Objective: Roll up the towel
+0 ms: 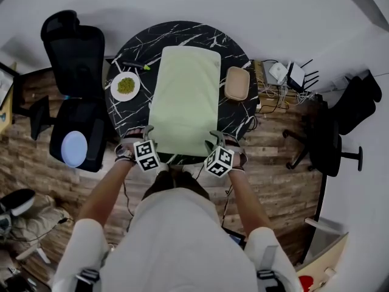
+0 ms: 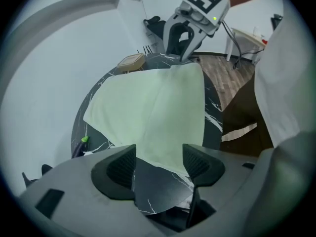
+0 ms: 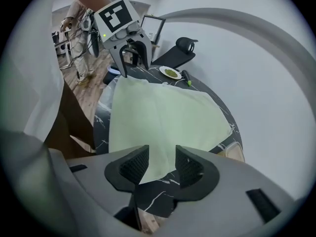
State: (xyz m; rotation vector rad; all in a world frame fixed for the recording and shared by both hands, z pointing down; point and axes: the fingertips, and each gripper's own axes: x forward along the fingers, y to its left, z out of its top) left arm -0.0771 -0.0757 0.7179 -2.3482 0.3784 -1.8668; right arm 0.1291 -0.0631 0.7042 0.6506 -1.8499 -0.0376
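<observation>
Left gripper (image 1: pixel 141 132) at towel (image 1: pixel 184 99); green bits (image 1: pixel 126 85) on white plate (image 1: pixel 115 90)

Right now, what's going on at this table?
A person stands at a round black table with a gripper in each hand. A pale green towel lies spread flat on it, not yet rolled. The left gripper and right gripper each sit at a near corner of the towel, jaws open, the corner between them but not pinched.
</observation>
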